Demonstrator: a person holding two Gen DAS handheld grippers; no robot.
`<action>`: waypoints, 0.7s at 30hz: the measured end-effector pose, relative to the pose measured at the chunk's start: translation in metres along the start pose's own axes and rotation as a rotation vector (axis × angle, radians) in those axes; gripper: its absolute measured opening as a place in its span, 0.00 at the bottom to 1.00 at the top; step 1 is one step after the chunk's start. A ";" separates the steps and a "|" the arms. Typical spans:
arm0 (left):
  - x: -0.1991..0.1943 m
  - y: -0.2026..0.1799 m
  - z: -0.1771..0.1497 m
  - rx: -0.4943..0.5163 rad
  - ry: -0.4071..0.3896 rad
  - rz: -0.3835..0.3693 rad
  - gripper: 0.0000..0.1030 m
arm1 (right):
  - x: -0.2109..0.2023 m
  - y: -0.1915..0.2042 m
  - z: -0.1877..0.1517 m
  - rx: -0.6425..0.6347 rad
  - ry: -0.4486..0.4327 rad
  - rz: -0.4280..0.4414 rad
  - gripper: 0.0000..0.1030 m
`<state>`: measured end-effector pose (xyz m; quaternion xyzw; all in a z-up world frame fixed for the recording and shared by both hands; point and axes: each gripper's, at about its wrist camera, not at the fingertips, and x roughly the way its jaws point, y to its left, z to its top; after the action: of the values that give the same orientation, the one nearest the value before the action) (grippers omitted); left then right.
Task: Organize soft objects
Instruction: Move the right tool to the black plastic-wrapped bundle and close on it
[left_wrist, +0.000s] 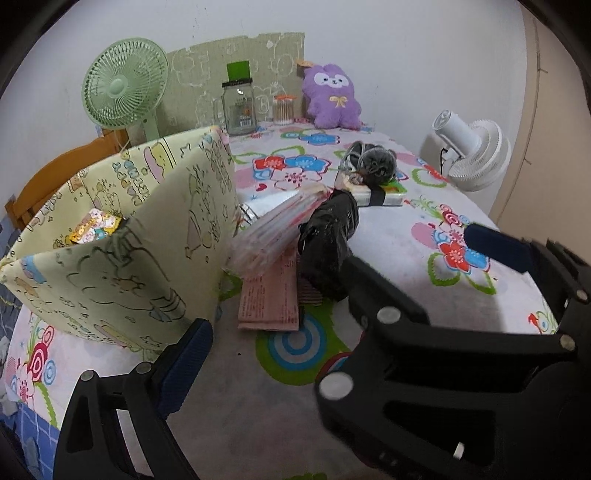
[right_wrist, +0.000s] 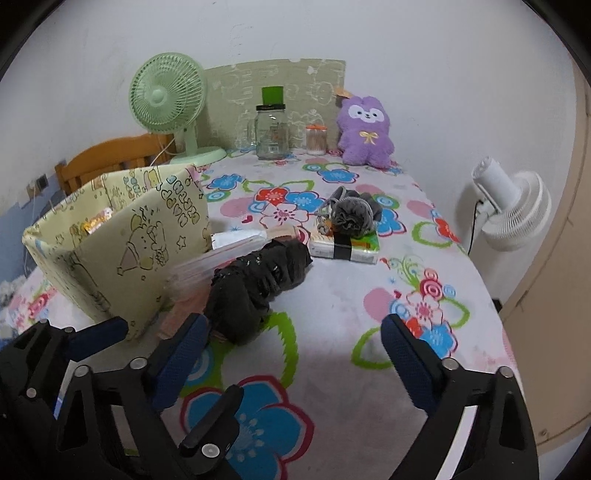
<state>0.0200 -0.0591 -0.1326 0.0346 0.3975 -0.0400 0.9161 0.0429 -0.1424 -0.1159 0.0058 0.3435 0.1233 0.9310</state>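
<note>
Both wrist views look steeply down, close over flowered table, sharing it

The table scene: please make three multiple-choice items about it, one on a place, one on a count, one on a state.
1. Where does the grey mesh puff rest?
A. inside the yellow box
B. on the tissue pack
C. beside the green fan

2. How many fans are in view?
A. one
B. two
C. three

3. How stands the right gripper?
A. open, holding nothing
B. shut on the black bundle
C. shut on the glass jar

Answers:
1 B: the puff lies on top of the tissue pack.
2 B: a green fan at the back and a white fan off the table's right edge.
3 A: its blue pads are wide apart, with only tablecloth between them.
</note>
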 end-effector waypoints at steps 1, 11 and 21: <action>0.004 0.000 0.000 -0.003 0.011 0.001 0.91 | 0.002 0.000 0.001 -0.011 0.000 -0.001 0.89; 0.014 0.004 0.001 -0.026 0.038 0.005 0.89 | 0.020 0.003 0.006 -0.091 0.020 0.086 0.81; 0.022 0.010 0.003 -0.058 0.066 0.010 0.89 | 0.040 0.006 0.005 -0.065 0.089 0.203 0.44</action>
<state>0.0383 -0.0501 -0.1469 0.0115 0.4282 -0.0226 0.9033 0.0741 -0.1268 -0.1371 0.0051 0.3779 0.2281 0.8973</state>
